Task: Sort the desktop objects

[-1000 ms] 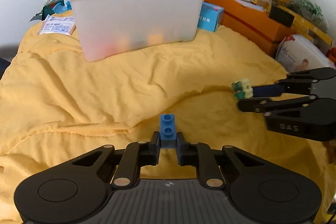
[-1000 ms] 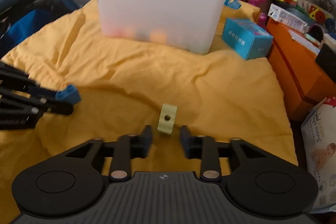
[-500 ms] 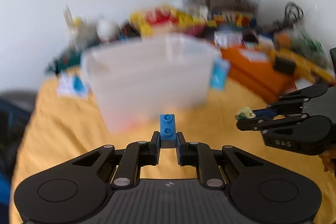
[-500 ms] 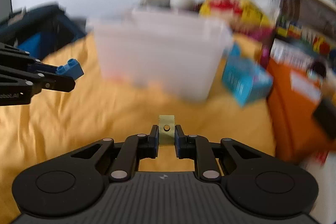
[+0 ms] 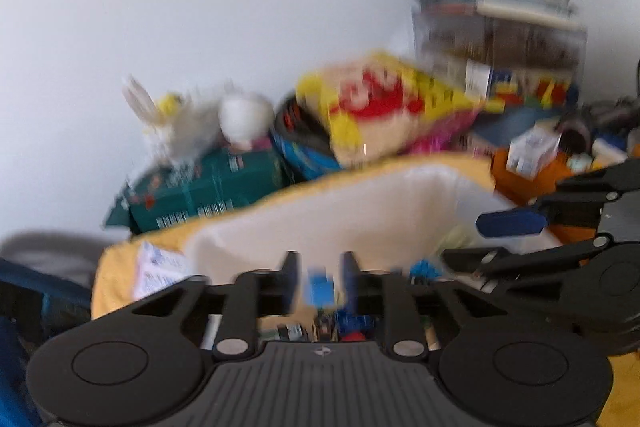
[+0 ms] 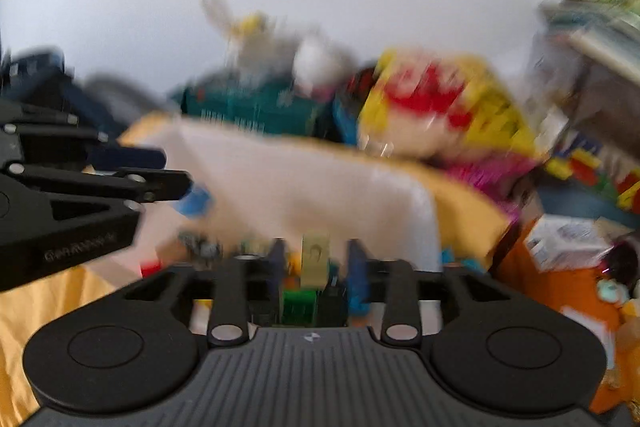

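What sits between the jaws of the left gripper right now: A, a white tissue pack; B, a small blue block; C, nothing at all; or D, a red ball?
B: in the left wrist view a small blue block shows between the opening jaws of the left gripper, above the white bin, with a gap on each side of it.
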Motion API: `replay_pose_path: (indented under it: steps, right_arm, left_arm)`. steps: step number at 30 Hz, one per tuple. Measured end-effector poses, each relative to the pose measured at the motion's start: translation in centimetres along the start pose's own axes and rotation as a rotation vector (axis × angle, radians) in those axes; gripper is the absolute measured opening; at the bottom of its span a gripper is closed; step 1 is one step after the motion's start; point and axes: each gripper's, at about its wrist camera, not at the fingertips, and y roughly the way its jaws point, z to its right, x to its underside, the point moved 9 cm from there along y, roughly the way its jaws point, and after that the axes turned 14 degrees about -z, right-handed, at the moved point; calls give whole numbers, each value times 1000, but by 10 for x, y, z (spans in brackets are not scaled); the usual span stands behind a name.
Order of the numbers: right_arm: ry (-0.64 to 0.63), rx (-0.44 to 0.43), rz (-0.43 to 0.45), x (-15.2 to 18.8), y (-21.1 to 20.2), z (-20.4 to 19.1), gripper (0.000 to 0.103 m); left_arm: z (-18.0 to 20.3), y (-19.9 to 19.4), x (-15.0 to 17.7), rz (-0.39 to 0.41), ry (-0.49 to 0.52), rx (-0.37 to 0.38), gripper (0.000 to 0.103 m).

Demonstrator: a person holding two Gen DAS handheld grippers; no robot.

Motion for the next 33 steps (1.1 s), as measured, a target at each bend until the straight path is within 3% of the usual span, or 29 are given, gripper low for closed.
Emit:
replay_pose_path:
  steps: [1,3,6,7,8,10,13,19,33]
  right_arm:
    - [-1,5,-16,1,3,3,43]
    - [-6,-10,-41,1,2,5,45]
    - [-38,-14,-76,-7,-4,8,48]
    - [-53,-1,-91,-9,-5,9,52]
    - [-66,13,-101,-10,-7,11,66]
    - [-92,37,-116,-13,-7,14,80]
    - [-107,48,-173,-10,-3,15,82]
    - [-79,17,-223,-2,2,11,85]
    - [-37,42,-217,0,2,15,85]
  left_arm:
    - [1,3,2,-15,-5,-6,49]
    - [2,-3,1,0,0,-28,53]
    - [6,-32,-10,97,41,-120,74]
    - [6,-46,-15,157,51,-174,84]
    - [5,-58,-19,206,49,-208,93]
    - [4,-72,-24,235,16,-197,98]
    - [1,-65,-27,128,-39,-118,98]
    - [-2,-53,-22,29,-51,-120,98]
    - [5,-45,-19,26,-26,-102,96]
